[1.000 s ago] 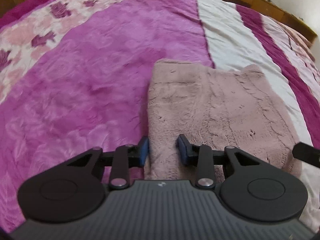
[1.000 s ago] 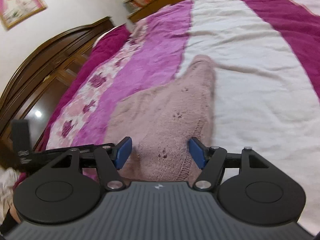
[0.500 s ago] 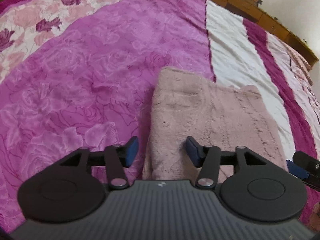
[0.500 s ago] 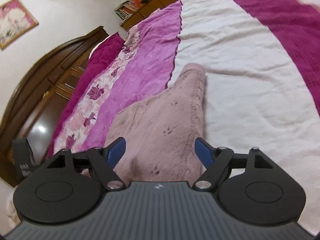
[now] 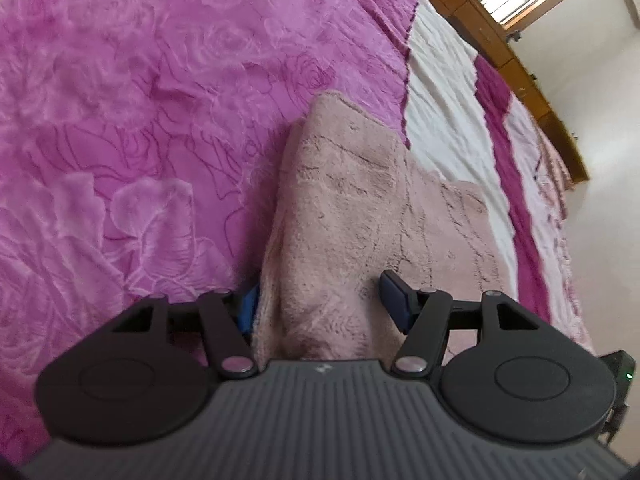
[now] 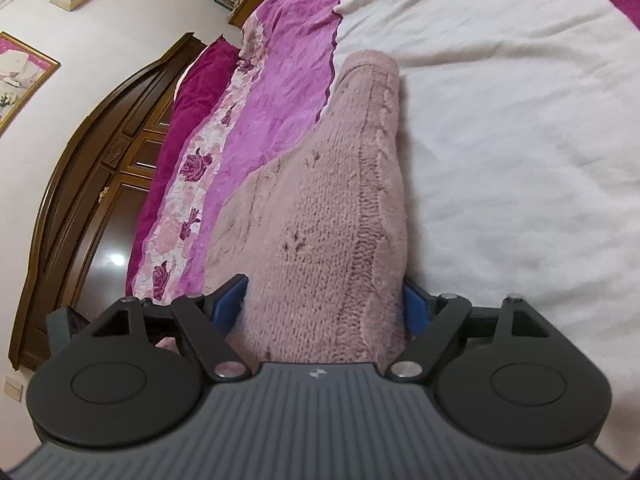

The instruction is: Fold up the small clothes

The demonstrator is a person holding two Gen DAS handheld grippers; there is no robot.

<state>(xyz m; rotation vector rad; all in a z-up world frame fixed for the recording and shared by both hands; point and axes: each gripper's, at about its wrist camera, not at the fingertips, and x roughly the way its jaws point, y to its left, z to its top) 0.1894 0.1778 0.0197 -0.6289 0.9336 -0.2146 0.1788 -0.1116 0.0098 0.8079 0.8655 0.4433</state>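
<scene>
A folded dusty-pink knit garment [image 5: 360,200] lies flat on the bedspread, across the seam between its purple band and its white band. My left gripper [image 5: 322,304] is low at the garment's near left corner. It is open: the left pad [image 5: 249,308] is half hidden behind the fabric edge and the right pad [image 5: 394,300] stands over the knit. In the right wrist view the same garment [image 6: 320,208] runs away from me. My right gripper [image 6: 322,306] is open, its jaws astride the garment's near right end.
The bedspread has a purple rose-patterned band [image 5: 140,120], a white band [image 6: 520,140] and magenta stripes. A dark wooden headboard [image 6: 80,184] stands at the left, with a wooden bed frame [image 5: 520,60] along the far side. An edge of the other gripper [image 5: 618,376] shows at lower right.
Both grippers opened wider, rolled and sank toward the garment's near edge. Fabric now lies between the jaws of each, and the left pad has slipped behind the edge.
</scene>
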